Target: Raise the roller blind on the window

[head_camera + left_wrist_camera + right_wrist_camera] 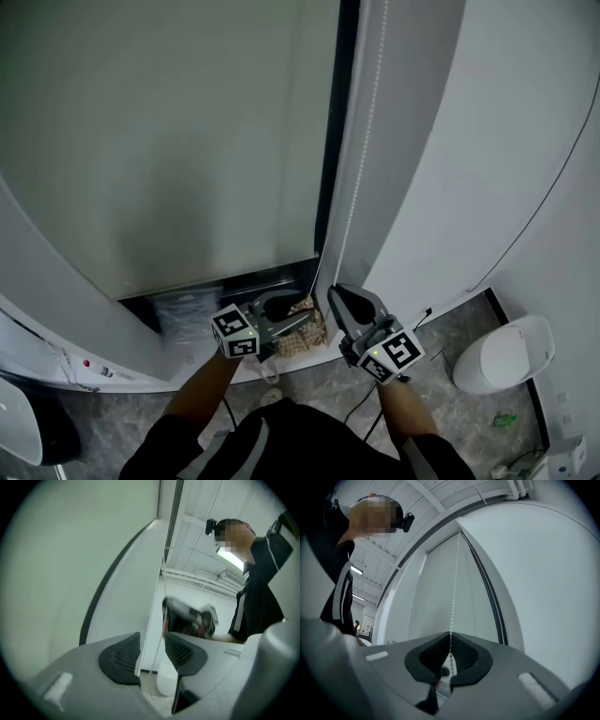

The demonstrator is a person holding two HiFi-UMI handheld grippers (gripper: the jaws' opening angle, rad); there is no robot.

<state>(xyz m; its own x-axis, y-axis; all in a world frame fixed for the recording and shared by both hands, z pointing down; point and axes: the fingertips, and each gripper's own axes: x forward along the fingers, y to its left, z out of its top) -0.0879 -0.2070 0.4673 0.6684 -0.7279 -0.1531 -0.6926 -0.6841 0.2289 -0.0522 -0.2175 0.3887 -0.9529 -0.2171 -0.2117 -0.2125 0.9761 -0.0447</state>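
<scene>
While a person stands close at the foot of a tall window with a handheld tool in each fist, the right gripper (349, 298) has its ribbed pads pressed together on the white bead chain (453, 597), which runs taut from the jaws straight up the window's edge. Just beside it, the left gripper (281, 305) has its jaws spread wide. A thin strand, seemingly part of the same loop, passes through the gap with neither pad touching it. Beyond both tools the chain climbs alongside the dark window frame (330, 169) and out of sight. The pale roller blind (169, 141) covers nearly all the glass, its bottom edge just above the grippers, with only a dark strip of pane showing, so most of the raising appears to lie ahead. The chain is likely light, limp and fairly slick, carrying load only in tension, so a firm pinch with a bead lodged against the pads should hold better than one on the thread between beads. The best hold appears to be high on the pulling strand, drawn straight down along its own line. A sideways tug could skip the beads at the mechanism above, which is out of view. The fabric itself looks thin and light.
</scene>
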